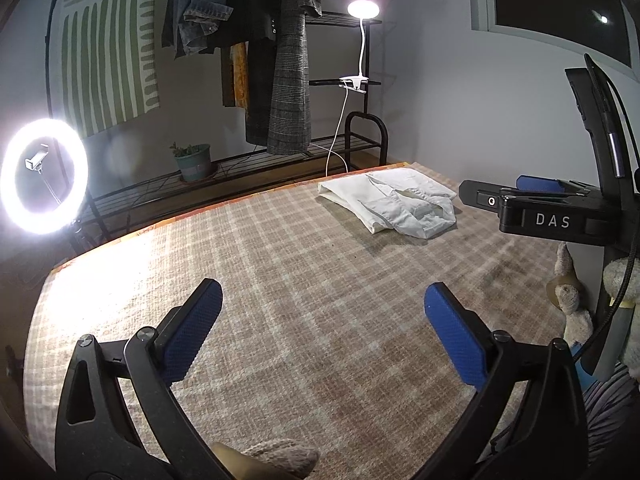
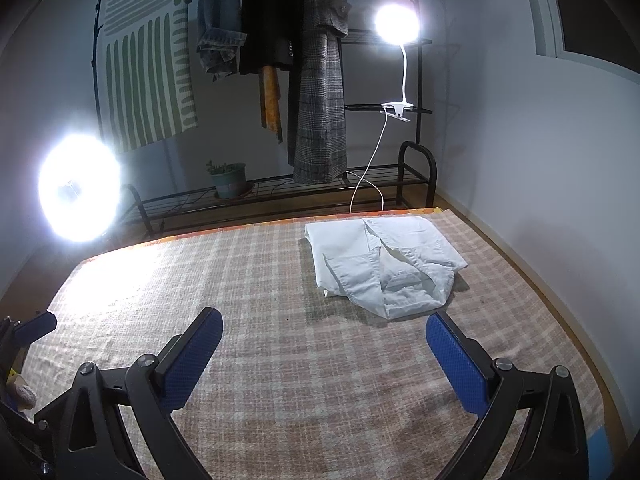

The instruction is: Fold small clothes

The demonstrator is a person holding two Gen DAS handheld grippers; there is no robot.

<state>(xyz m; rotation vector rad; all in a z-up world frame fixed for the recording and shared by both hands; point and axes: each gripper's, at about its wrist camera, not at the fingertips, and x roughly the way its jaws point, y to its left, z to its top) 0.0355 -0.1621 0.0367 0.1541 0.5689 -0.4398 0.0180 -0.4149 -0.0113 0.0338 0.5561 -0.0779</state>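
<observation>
A small white garment [image 2: 382, 262] lies folded on the checked blanket [image 2: 280, 360], near its far right corner; the left wrist view shows the same garment [image 1: 394, 206] farther off. My right gripper [image 2: 324, 318] hovers just short of it, wide open with nothing between its blue pads [image 2: 192, 356]. My left gripper [image 1: 322, 294] stands open and empty too, over bare blanket [image 1: 280, 280] well short of the garment. The right gripper's black body [image 1: 556, 216] shows at the right edge of the left wrist view.
A ring light [image 1: 42, 176] glares at the left. Behind the blanket stands a black clothes rack [image 2: 352, 184] with hanging coats, a potted plant [image 2: 229, 179] and a clip lamp [image 2: 398, 24]. A grey wall runs along the right side. Soft toys [image 1: 572, 300] sit at the right.
</observation>
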